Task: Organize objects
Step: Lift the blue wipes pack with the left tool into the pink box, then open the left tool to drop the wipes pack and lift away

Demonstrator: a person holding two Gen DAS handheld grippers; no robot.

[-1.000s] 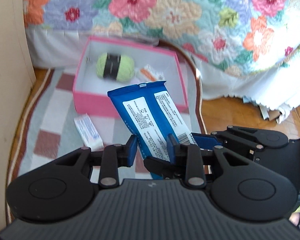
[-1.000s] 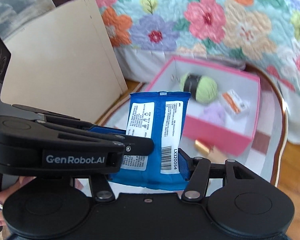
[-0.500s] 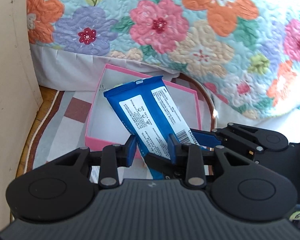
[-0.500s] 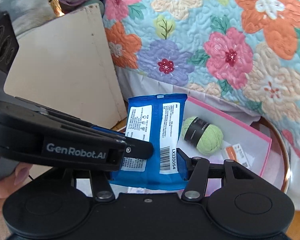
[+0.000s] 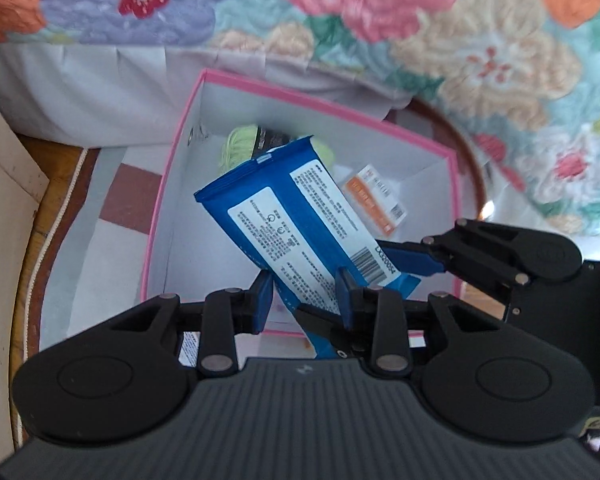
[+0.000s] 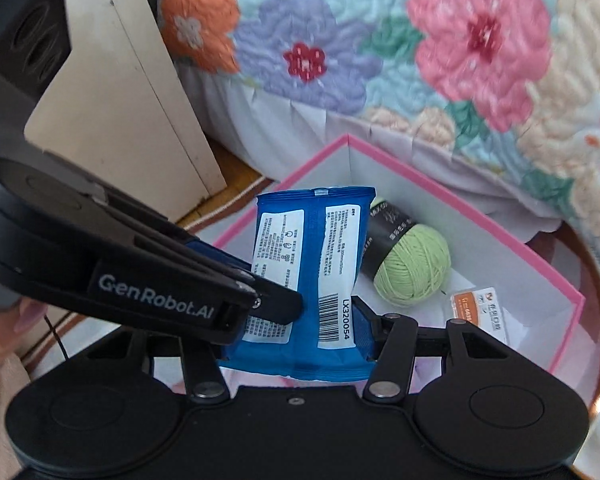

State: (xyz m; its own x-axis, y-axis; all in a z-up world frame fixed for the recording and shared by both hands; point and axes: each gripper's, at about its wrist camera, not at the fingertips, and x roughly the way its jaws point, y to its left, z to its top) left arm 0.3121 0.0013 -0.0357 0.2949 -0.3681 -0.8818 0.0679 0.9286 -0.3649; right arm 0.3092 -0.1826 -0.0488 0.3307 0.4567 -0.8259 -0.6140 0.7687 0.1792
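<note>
Both our grippers grip one blue packet (image 5: 300, 220) between them. The left gripper (image 5: 302, 296) has its jaws clamped on the packet's lower end, close together on the thin, glossy plastic. The right gripper (image 6: 324, 312) pinches the same packet across its width; its jaws have just been closing on it. The packet is flat and rectangular, with crimped ends, white printed labels and a barcode, and it hangs tilted over the open box (image 5: 168, 184).

The box is square cardboard, pink outside, plain white inside. In it lie a round ball of pale green yarn (image 6: 416, 264) with a black paper band, and a small flat sachet (image 6: 480, 308) printed orange and white.

The box sits on a checked woven rug (image 5: 128, 192) on a wooden floor. Behind hangs a puffy quilt (image 6: 420, 40) stitched with large flowers.
</note>
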